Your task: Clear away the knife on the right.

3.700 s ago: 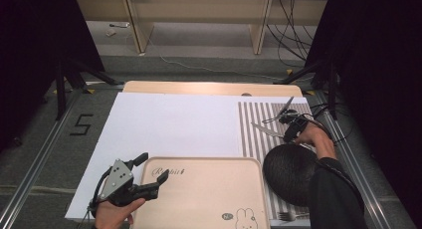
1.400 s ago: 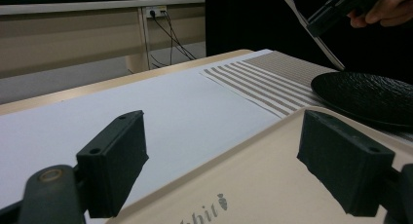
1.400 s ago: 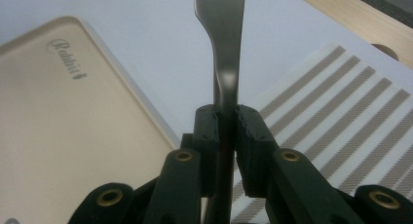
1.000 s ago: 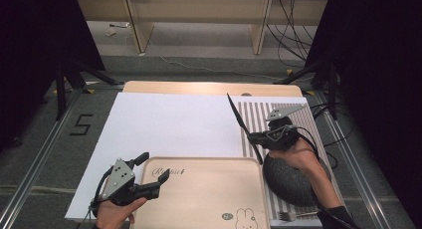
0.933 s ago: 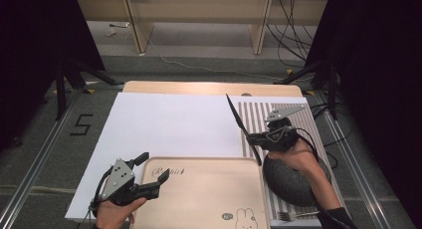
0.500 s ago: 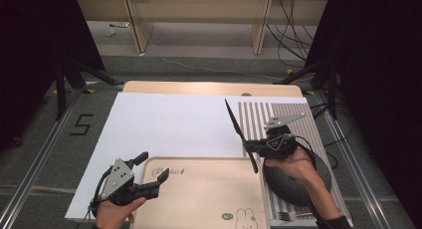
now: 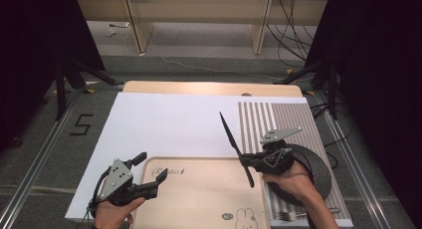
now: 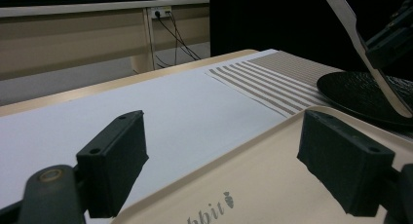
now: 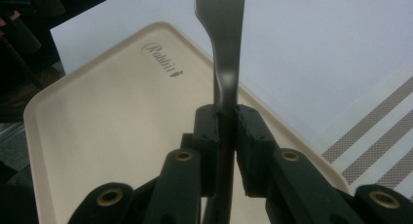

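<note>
Landmark: the beige tray [image 7: 199,199] with a rabbit drawing and the word "Rabbit" printed on it, lying at the near edge of the worktop [image 7: 209,87].

Right tool [image 7: 247,162]: its jaws are closed tight on a knife [image 7: 235,145], gripping it near the middle – the right gripper view shows the two pads [image 9: 210,131] pressed on both sides of the metal. The tool is above the right edge of the tray, held by the person's right hand [image 7: 288,181].

Knife: it is off the surface and slanted, the pointed blade going up and away from the tray toward the far side, the lower end hanging over the tray's right part. In the left gripper view the knife [image 8: 366,48] crosses the upper right corner, above the plate.

Left tool [image 7: 149,174]: its jaws stand wide apart and hold nothing. It is at the left edge of the tray – one jaw over the tray's near left corner, the other over the white sheet just outside it. The left hand [image 7: 112,214] holds it from below.

White sheet [image 7: 169,124]: a large paper beyond and to the left of the tray, and the tray overlaps its near part.

Striped mat [image 7: 271,117]: to the right of the tray, with brown and white lines.

Black plate [image 7: 311,164]: round, on the mat just to the right of the tray, partly hidden by the right hand.

Fork [image 7: 293,215]: on the mat, at the near right of the tray, in front of the plate.
</note>
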